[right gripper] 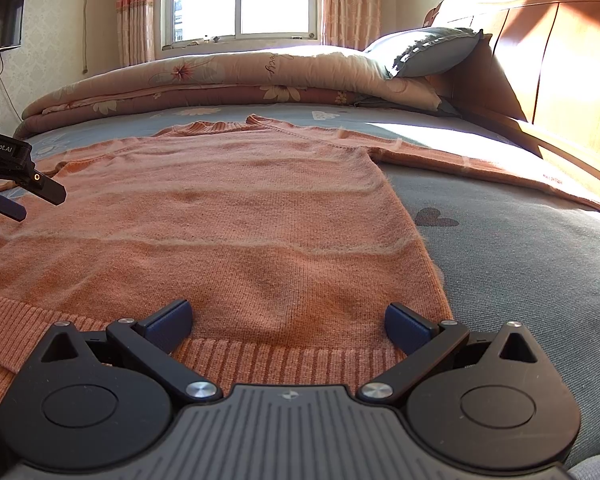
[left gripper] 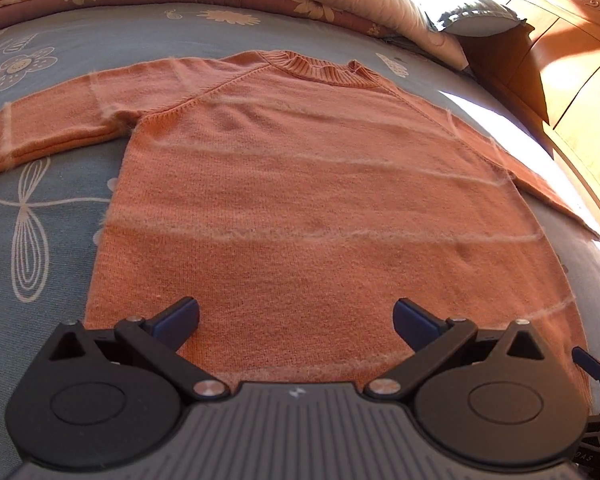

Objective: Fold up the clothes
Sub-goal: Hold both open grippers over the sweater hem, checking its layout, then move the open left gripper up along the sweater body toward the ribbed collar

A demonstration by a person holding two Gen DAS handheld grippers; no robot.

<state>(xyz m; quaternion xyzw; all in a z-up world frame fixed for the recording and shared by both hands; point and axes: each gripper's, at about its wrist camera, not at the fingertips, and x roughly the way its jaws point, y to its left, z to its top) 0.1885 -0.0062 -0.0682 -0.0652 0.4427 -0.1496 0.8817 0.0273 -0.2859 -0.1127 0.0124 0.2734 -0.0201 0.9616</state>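
Both my claws, left gripper [left gripper: 296,318] and right gripper [right gripper: 288,320], gape wide and empty above the hem of an orange striped sweater [right gripper: 228,216] lying flat on the blue bedsheet [right gripper: 512,248].

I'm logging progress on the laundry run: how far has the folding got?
Done: the orange sweater lies spread flat on the bed sheet, both sleeves out to the sides. In hand: nothing yet; the left tongs and right tongs hang open over the hem, gripping no cloth. Left: every fold, as sleeves and body are still unfolded.
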